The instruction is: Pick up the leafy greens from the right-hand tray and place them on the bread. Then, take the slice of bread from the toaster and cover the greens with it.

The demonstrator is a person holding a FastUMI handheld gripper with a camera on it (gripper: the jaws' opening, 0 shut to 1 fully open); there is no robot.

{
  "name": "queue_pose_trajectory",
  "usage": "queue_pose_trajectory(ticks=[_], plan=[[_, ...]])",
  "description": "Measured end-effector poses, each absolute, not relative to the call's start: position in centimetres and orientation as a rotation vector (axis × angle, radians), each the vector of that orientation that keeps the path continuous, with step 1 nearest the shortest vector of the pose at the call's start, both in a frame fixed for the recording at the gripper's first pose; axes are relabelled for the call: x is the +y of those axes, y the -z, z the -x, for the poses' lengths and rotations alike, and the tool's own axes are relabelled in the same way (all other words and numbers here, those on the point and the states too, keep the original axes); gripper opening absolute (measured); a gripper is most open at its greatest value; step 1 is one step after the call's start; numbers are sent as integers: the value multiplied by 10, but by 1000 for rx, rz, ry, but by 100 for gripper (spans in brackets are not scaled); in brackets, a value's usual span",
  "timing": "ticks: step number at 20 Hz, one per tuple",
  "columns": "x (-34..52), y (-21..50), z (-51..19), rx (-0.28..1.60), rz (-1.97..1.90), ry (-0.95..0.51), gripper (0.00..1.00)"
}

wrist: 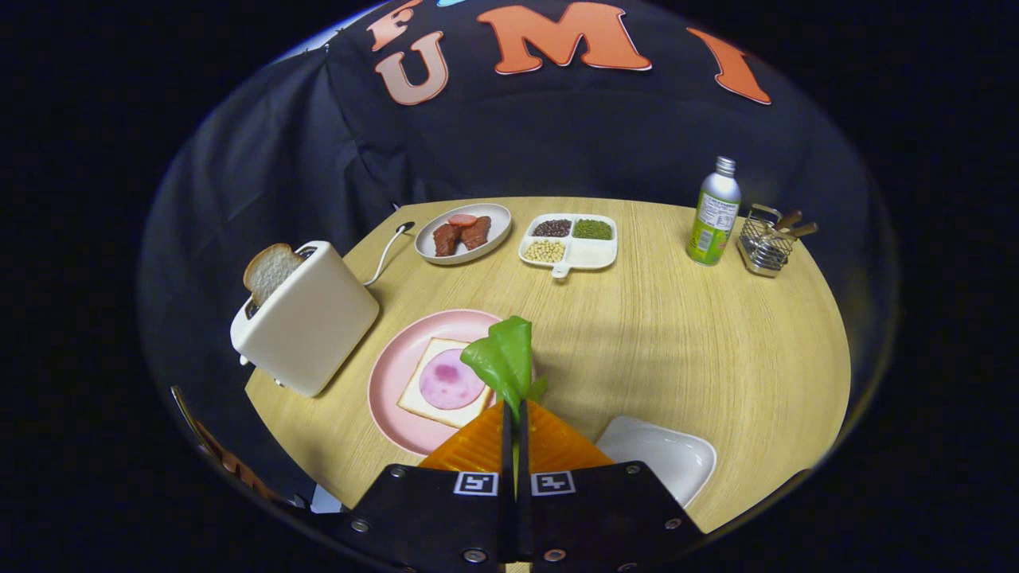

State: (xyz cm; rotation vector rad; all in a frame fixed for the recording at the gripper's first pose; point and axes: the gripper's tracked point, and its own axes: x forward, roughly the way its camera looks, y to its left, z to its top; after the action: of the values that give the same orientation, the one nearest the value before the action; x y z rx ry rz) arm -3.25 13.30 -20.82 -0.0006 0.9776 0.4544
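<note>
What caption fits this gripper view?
Gripper shut on leafy greens, beside bread on pink plate.

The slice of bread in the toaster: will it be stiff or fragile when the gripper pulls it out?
The bread slice stands half out of the toaster, so it probably keeps its shape. It looks thin and porous, so likely light and easily dented. The gripper is now shut on the leafy greens.

Beyond your jaws you have a round, pale wood bench (677, 350), evenly lit, with black cloth (557, 151) draped as the wall behind it.
</note>
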Motion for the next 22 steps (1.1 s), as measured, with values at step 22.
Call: queue_pose_trajectory(ticks=[22], plan=[[228,266,35,1118,41,-585,2]])
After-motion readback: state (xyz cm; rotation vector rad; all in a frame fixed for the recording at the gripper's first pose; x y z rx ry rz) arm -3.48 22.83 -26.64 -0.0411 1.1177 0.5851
